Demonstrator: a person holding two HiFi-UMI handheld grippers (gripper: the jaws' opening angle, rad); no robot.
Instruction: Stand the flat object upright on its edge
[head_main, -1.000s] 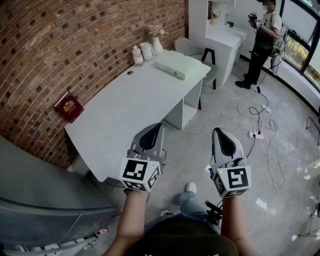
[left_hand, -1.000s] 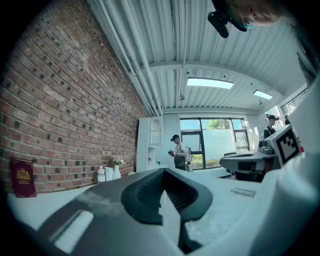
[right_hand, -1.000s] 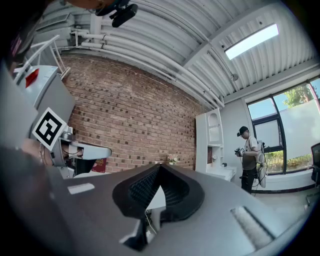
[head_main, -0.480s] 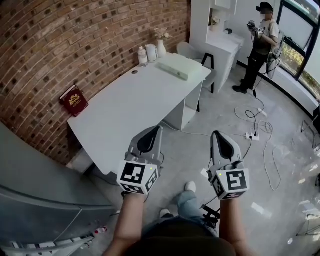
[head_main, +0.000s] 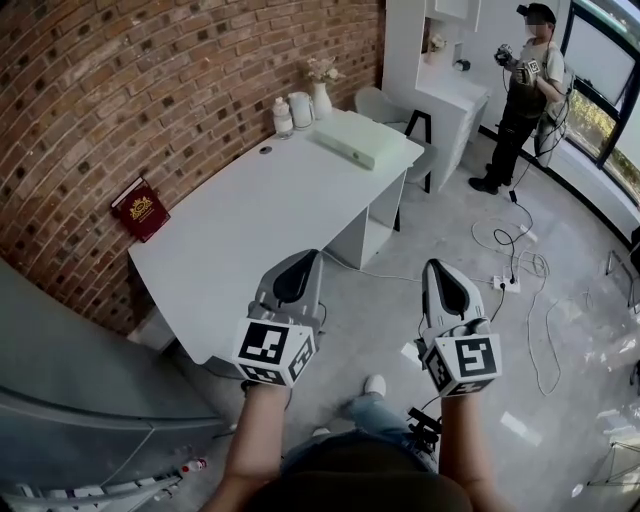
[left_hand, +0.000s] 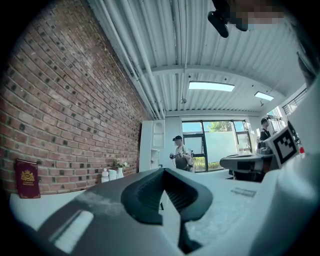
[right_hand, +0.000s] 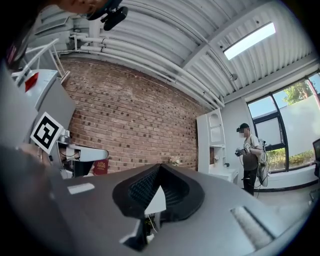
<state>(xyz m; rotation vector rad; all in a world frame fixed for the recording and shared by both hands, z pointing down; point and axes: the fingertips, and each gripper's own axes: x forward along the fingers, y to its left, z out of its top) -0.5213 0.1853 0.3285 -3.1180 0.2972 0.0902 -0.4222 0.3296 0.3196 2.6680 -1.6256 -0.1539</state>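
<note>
A dark red book (head_main: 140, 209) stands upright against the brick wall at the left end of the white table (head_main: 250, 215). It also shows in the left gripper view (left_hand: 27, 178) and the right gripper view (right_hand: 101, 167). My left gripper (head_main: 316, 254) hangs shut and empty at the table's near edge, well short of the book. My right gripper (head_main: 433, 264) is shut and empty over the floor to the right of the table. Both point level, jaws closed together in their own views (left_hand: 162, 170) (right_hand: 160, 165).
A flat pale green box (head_main: 352, 138), white bottles (head_main: 283, 113) and a vase (head_main: 321, 92) sit at the table's far end. A chair (head_main: 385, 103) stands behind it. A person (head_main: 525, 90) stands at the back right. Cables and a power strip (head_main: 508, 283) lie on the floor. A grey bulk (head_main: 70, 380) fills the lower left.
Both grippers stay shut and side by side, barely shifting in the picture. The whole view has swung slightly, and the person at the back has shifted a little.
</note>
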